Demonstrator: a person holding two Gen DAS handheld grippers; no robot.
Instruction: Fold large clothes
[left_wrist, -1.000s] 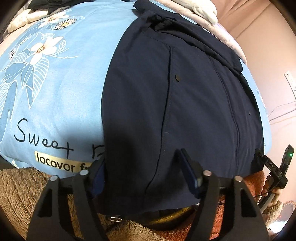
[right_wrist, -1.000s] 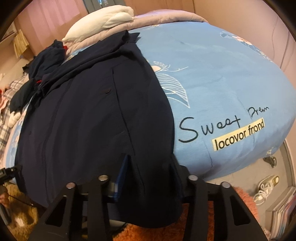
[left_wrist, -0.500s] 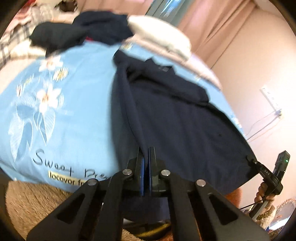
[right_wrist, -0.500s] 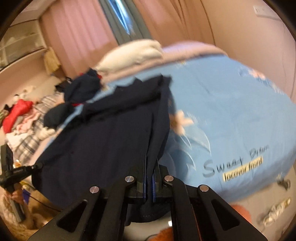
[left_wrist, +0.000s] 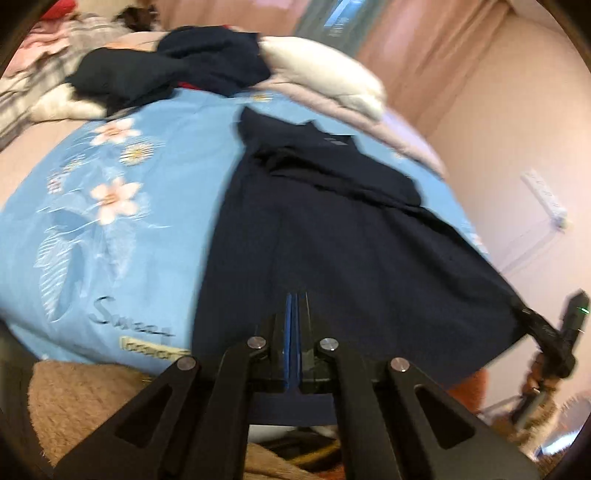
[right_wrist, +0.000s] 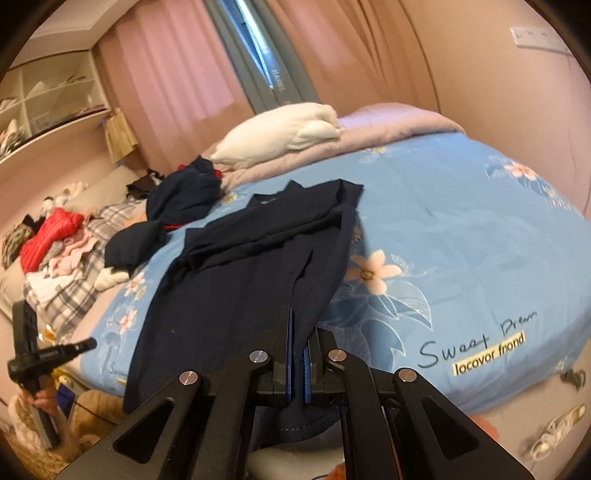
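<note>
We've got both grippers, left (left_wrist: 295, 314) & right (right_wrist: 297, 332), pinching the navy shirt's (left_wrist: 332, 236) hem, rest spread ahead over the blue duvet (left_wrist: 147, 229). Uneven pull prob skews the fold, imo.

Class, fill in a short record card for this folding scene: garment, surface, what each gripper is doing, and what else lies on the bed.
garment: navy shirt, spread flat, collar at the far end
surface: blue floral bedspread
left gripper: jaws shut on the shirt's near hem
right gripper: jaws shut on the near hem
also on bed: white pillow, dark clothes heap
</note>
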